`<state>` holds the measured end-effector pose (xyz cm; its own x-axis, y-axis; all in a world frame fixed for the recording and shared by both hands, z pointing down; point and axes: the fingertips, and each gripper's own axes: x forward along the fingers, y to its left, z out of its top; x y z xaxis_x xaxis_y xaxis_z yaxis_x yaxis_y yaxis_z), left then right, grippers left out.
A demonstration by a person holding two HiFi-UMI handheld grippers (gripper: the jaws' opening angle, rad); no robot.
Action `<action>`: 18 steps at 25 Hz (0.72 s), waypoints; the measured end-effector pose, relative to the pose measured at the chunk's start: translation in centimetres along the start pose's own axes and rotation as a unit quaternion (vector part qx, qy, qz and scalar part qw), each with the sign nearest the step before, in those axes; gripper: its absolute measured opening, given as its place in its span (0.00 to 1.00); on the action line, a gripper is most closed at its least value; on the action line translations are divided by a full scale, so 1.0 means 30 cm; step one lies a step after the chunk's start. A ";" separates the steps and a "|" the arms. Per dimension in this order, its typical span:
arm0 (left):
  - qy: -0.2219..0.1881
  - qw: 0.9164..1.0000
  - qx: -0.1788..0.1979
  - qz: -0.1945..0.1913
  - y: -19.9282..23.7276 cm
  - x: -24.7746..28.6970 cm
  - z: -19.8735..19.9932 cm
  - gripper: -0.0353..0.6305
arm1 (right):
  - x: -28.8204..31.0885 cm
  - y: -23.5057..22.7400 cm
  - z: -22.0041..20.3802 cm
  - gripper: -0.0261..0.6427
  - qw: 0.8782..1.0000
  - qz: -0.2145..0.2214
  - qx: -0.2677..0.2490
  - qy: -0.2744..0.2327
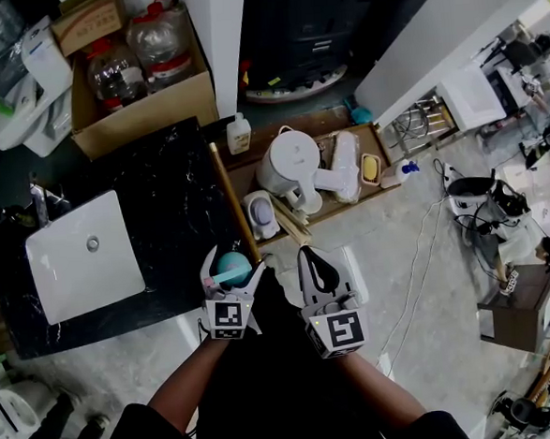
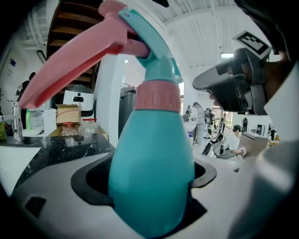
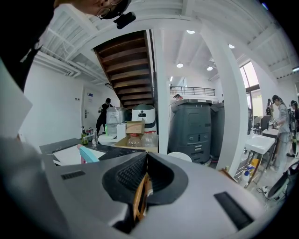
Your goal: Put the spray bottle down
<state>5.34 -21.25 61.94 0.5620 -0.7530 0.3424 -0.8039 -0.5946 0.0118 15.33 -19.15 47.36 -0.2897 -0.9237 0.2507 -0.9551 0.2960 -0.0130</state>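
Bare black counter (image 1: 175, 207) ahead — sink (image 1: 85, 255) left, box (image 1: 145, 106) behind

A white sink (image 1: 85, 255) sits in the black marble counter (image 1: 175, 202). Beside it, a wooden tray (image 1: 239, 177) lies on the floor (image 1: 399, 252)

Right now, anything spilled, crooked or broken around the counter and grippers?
Nothing stands out. The left gripper clamps the spray bottle by its teal body, the right gripper is shut, and no spill shows on the black counter.
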 end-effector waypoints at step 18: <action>-0.026 0.999 -0.013 -0.025 0.001 -0.074 0.011 0.71 | -0.011 0.067 -0.019 0.06 1.000 0.013 -0.010 0.003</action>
<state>4.12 -19.69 60.88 0.6099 -0.7369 0.2914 -0.7795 -0.6242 0.0530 13.55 -18.11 47.81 -0.3133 -0.9143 0.2566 -0.9461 0.3240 -0.0006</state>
